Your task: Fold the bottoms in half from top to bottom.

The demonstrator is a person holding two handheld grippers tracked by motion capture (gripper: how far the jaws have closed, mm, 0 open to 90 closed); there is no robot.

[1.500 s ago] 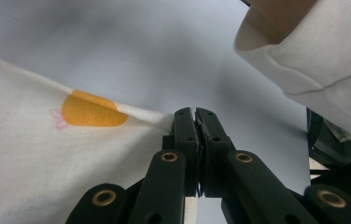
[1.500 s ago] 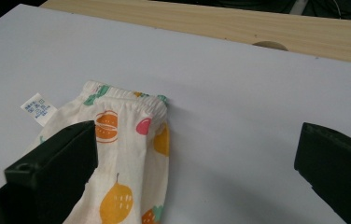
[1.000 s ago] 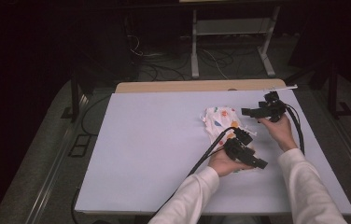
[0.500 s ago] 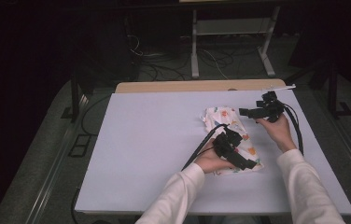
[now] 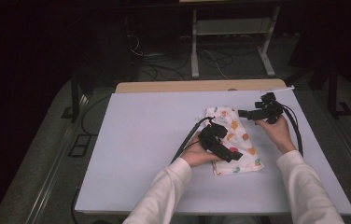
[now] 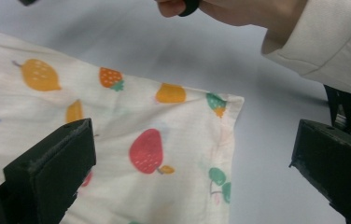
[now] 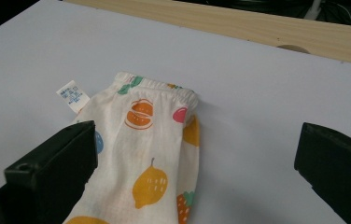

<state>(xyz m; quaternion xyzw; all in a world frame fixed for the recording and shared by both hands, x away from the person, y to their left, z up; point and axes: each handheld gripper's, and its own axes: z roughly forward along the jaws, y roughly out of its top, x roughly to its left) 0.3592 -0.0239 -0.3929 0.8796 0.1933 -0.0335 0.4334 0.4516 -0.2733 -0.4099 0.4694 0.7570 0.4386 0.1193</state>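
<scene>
A folded white cloth printed with fruit lies flat on the pale table, right of centre. My left gripper hovers over the cloth's near half, open, its jaws straddling the near corner of the cloth. My right gripper is held by the far right edge of the cloth, open, pointing left at the elastic waistband end, where a small white label sticks out. Nothing is held between either pair of jaws.
The table has a wooden strip along its far edge. Cables trail from both grippers. Beyond the table stand a white metal frame and floor cables in a dark room.
My left gripper has slid left and forward over the near half of the cloth. The right gripper has stayed almost still by the far end.
</scene>
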